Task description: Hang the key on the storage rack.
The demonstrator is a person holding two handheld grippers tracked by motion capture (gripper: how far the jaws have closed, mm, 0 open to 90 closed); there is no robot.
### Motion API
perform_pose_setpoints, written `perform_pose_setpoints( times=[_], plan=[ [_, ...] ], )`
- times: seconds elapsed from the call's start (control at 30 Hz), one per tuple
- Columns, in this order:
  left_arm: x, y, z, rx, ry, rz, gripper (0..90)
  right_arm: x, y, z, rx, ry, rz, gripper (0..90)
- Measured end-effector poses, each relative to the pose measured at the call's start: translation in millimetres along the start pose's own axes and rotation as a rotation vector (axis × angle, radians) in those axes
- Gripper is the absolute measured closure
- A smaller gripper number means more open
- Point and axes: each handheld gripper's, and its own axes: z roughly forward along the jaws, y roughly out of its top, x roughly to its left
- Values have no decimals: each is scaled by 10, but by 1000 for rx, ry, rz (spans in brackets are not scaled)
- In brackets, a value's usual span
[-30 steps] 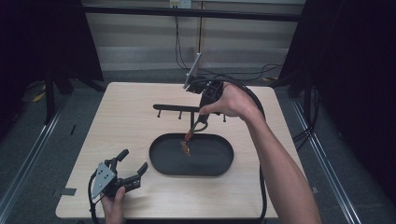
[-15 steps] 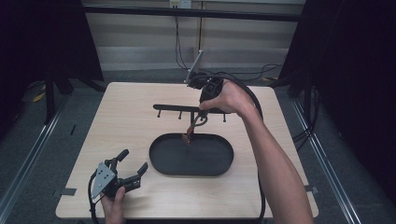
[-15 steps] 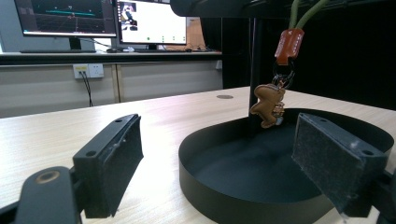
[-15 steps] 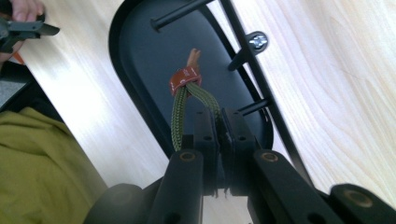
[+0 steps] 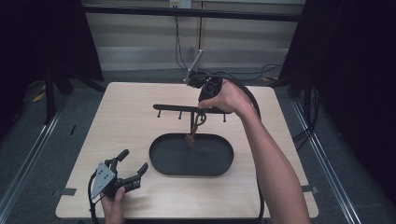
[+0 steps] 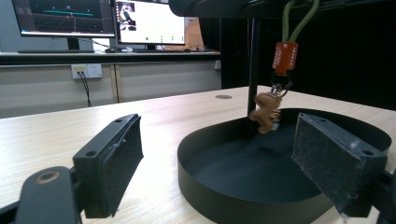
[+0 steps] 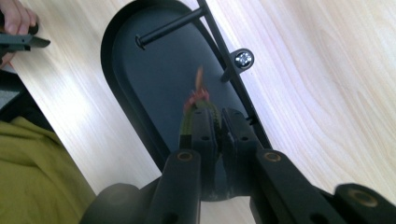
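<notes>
Your right gripper (image 5: 200, 117) had its jaws pinched almost together on the green loop (image 7: 201, 112) of a keychain (image 6: 274, 88) — the brown figure (image 6: 265, 113) dangled from it just above the black oval tray (image 5: 161, 161), beside the black hook rack (image 5: 173, 108). Your left gripper (image 5: 131, 169) rested near the table's (image 5: 116, 121) front edge, jaws spread wide, holding nothing — well apart from the tray.
</notes>
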Motion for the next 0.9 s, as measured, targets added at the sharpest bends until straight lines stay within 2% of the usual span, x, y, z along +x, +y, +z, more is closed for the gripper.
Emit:
perform_pose_setpoints(
  times=[0.3, 0.63, 0.77, 0.9],
  plan=[
    [3, 1, -2, 4, -1, 5, 157, -13, -8, 3, -14, 8, 3, 828],
    [-3, 0, 2, 0, -3, -5, 157, -18, -45, -11, -22, 18, -1, 779],
    [-6, -1, 4, -2, -2, -10, 157, -22, -84, -48, -40, 4, 23, 717],
    [-3, 0, 3, -1, -2, -5, 157, -4, -143, -95, -71, 16, 25, 635]
  ],
)
